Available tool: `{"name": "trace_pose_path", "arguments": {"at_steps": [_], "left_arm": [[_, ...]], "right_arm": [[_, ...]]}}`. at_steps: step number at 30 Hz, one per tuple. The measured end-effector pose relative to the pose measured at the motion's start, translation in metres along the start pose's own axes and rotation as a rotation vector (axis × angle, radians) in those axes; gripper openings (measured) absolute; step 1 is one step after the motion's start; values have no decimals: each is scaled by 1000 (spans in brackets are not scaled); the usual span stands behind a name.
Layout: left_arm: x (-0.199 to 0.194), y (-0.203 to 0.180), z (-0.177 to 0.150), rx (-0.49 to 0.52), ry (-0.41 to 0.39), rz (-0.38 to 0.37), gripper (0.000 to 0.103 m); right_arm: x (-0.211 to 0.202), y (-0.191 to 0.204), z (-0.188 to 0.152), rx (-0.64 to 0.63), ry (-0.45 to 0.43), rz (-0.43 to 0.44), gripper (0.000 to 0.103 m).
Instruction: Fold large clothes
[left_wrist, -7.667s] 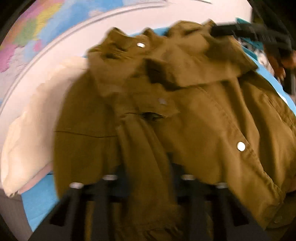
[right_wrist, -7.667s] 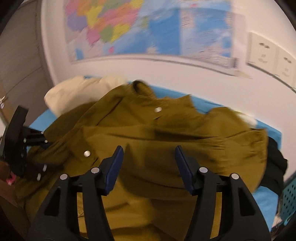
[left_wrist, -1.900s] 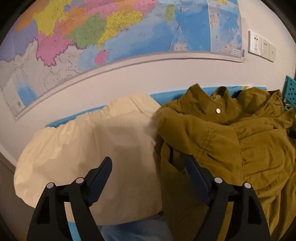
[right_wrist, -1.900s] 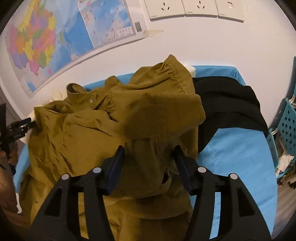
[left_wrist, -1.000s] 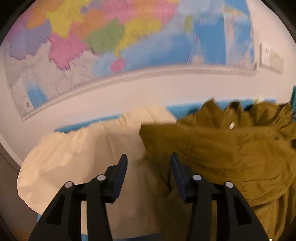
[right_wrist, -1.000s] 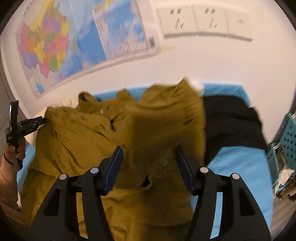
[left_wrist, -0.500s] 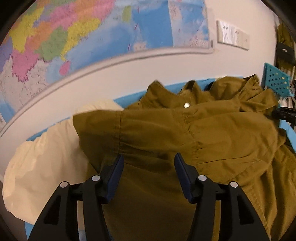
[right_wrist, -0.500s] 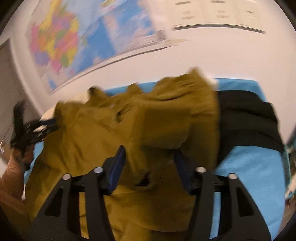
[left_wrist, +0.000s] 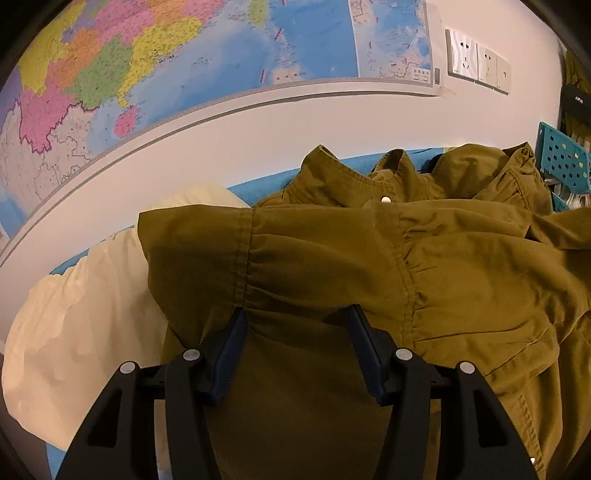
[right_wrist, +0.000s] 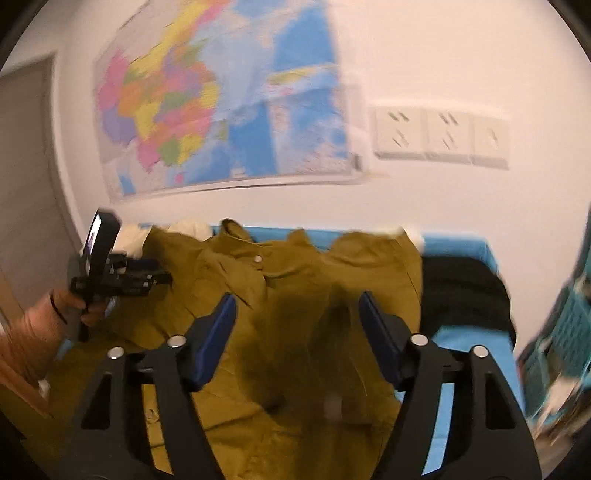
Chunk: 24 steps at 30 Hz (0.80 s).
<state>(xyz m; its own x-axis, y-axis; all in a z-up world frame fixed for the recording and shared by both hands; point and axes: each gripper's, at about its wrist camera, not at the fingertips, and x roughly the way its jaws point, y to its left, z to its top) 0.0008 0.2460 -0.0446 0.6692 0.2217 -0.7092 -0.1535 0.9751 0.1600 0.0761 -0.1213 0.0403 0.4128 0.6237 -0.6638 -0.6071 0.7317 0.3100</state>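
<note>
The blue tabletop (right_wrist: 458, 245) runs along the wall under the map (left_wrist: 177, 62), and most of it is covered by my olive jacket (left_wrist: 369, 266). The jacket lies spread over the middle of the tabletop, collar and its snap button (left_wrist: 386, 199) toward the back edge by the wall. A sleeve is now folded across the body, its gathered cuff seam lying straight in front of my left tool (left_wrist: 295, 325); half a second ago that sleeve sat a little further from the collar, and two seconds ago it was still bunched beside the cream garment (left_wrist: 85, 317). The cream garment lies at the tabletop's left end, partly under the jacket's edge. At the right end a black garment (right_wrist: 465, 291) lies against the jacket's side, with bare blue surface in front of it.

My left tool stands wide, its fingers resting down onto the olive cloth with nothing clamped between them. My right tool (right_wrist: 297, 321) is also wide and holds nothing; a second ago a fold of sleeve hung between its fingers, and now that fold lies flat on the jacket. The right view is blurred with motion. Teal perforated baskets (left_wrist: 563, 164) stand off the right end.
</note>
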Motion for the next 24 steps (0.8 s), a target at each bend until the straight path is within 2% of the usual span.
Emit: {"name": "trace_pose_path", "arguments": {"at_steps": [3, 5, 9, 11, 12, 13, 16, 19, 21, 24], "left_arm": [[1, 0, -1, 4, 2, 7, 54], [0, 1, -1, 5, 6, 10, 53], [1, 0, 1, 2, 10, 20, 53], [1, -1, 3, 4, 10, 29, 52], [0, -1, 3, 7, 8, 37, 52], [-1, -1, 3, 10, 4, 43, 50], [-12, 2, 3, 19, -38, 105, 52], [-28, 9, 7, 15, -87, 105, 72], [-27, 9, 12, 32, -92, 150, 74], [-14, 11, 21, 38, -53, 180, 74]], "right_arm": [[21, -41, -20, 106, 100, -6, 62], [31, -55, -30, 160, 126, -1, 62], [59, -50, -37, 94, 211, -26, 63], [74, -44, -35, 51, 245, -24, 43], [79, -40, -33, 27, 265, -33, 23], [82, -33, -29, -21, 280, -54, 19], [72, -14, -16, -120, 236, -91, 12], [52, -2, 5, -184, 133, -125, 9], [47, 7, 21, -230, 72, -167, 8], [48, 12, 38, -265, 15, -197, 7]]}}
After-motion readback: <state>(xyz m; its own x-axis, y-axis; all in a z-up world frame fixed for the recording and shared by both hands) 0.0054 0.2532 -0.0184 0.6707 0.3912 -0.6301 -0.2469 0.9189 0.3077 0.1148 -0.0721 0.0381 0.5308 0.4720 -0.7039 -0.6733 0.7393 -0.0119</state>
